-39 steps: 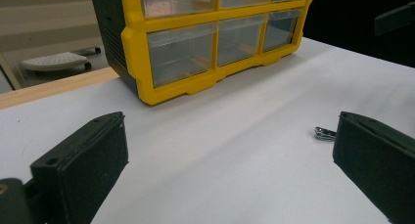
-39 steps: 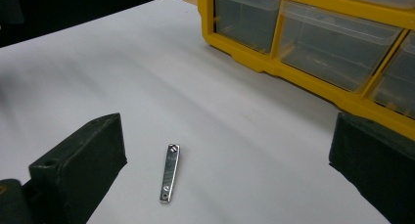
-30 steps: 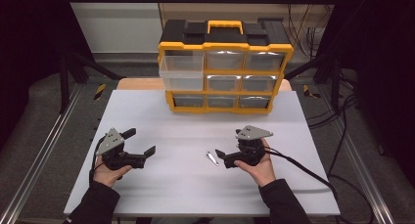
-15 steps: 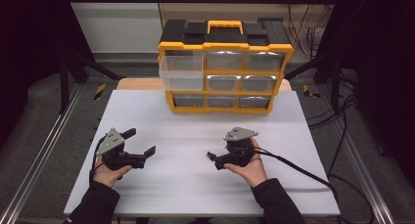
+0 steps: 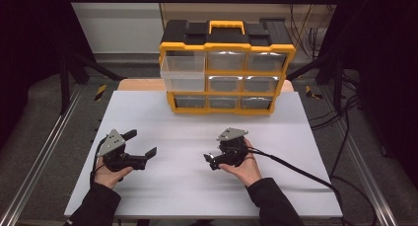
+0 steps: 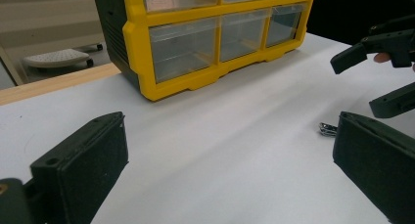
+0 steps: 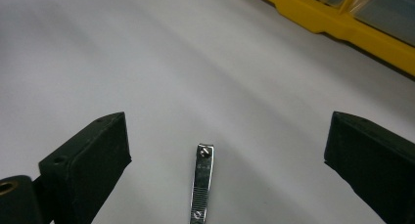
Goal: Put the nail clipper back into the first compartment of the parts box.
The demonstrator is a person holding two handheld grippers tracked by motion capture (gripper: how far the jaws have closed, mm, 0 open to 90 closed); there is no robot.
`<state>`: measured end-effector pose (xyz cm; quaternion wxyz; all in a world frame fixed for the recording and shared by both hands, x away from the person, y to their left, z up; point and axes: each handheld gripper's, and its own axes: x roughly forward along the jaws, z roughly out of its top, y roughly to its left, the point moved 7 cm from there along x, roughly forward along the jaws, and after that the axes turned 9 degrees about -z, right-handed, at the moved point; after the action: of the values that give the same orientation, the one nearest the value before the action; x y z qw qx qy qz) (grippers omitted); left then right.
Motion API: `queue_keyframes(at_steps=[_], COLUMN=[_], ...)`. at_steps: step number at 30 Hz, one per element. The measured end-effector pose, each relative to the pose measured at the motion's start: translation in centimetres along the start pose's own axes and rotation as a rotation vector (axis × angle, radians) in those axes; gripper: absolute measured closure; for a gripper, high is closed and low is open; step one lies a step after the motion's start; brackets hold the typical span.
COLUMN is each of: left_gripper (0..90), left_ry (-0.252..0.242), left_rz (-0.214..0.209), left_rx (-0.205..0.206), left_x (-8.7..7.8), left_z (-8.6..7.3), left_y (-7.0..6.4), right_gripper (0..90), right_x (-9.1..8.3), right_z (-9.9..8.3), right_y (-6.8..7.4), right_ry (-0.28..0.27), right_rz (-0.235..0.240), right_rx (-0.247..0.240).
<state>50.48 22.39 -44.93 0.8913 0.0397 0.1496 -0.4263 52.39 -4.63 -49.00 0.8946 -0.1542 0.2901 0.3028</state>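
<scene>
A small metal nail clipper lies flat on the white table. My right gripper is open, one jaw on each side of the clipper and neither touching it. In the high view the right gripper sits low over the table's middle. My left gripper is open at the left with nothing between its jaws. From the left gripper view, the clipper lies by the right jaw, below the right gripper.
A yellow and black drawer organizer with clear drawers stands at the table's far edge; its top left drawer is pulled out. The right gripper's cable trails off to the right over the table.
My right gripper has moved left and now straddles the nail clipper, which lay just left of it before. The left gripper has stayed put.
</scene>
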Motion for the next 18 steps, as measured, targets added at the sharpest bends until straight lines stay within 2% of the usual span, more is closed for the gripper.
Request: queue_keyframes(at_steps=[4,12,18], left_gripper=[0.0,0.0,0.0], left_ry=[-0.001,-0.001,0.004], left_rz=[0.001,0.0,-0.001], left_rx=[-0.001,-0.003,-0.001], left_x=[0.0,0.1,0.1], left_z=[0.0,-0.1,-0.2], left_y=[0.0,0.0,0.0], right_gripper=[4.6,8.9,20.1], right_x=[1.1,2.3,3.0], right_z=[-0.4,-1.0,-1.5], right_y=[0.3,0.5,0.5], right_ry=[0.033,0.074,0.094], right_rz=[-0.003,-0.003,0.0], right_rx=[-0.016,-0.008,-0.009])
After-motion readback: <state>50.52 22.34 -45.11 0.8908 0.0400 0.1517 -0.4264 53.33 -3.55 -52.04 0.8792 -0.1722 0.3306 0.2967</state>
